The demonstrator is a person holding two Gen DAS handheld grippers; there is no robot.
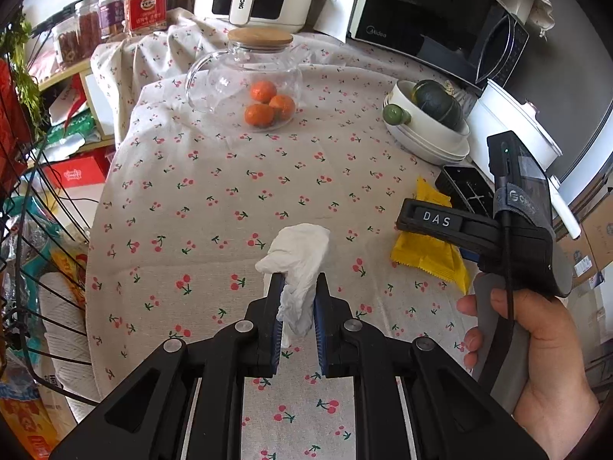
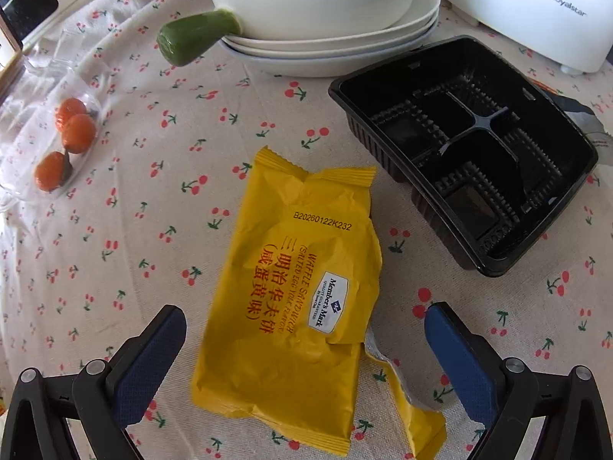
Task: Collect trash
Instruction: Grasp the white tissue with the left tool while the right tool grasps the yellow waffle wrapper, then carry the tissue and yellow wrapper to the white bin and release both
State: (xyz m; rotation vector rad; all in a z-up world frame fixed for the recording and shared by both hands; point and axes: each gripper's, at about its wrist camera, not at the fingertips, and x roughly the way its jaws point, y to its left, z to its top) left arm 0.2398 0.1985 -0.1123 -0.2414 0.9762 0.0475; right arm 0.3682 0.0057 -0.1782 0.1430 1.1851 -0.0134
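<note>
My left gripper (image 1: 299,287) is shut on a crumpled white tissue (image 1: 300,257) and holds it over the cherry-print tablecloth (image 1: 214,199). A torn yellow snack wrapper (image 2: 295,299) lies flat on the cloth; it also shows in the left wrist view (image 1: 429,257), partly hidden by the right gripper. My right gripper (image 2: 306,329) is open, its blue pads on either side of the wrapper's near half, just above it. An empty black plastic tray (image 2: 467,157) lies to the wrapper's right and beyond it.
A glass jar (image 1: 245,80) with three oranges stands at the back middle. Stacked white dishes (image 2: 329,27) holding a green squash sit behind the wrapper. A white appliance (image 2: 536,4) is at the far right. A wire rack (image 1: 30,230) stands off the table's left edge.
</note>
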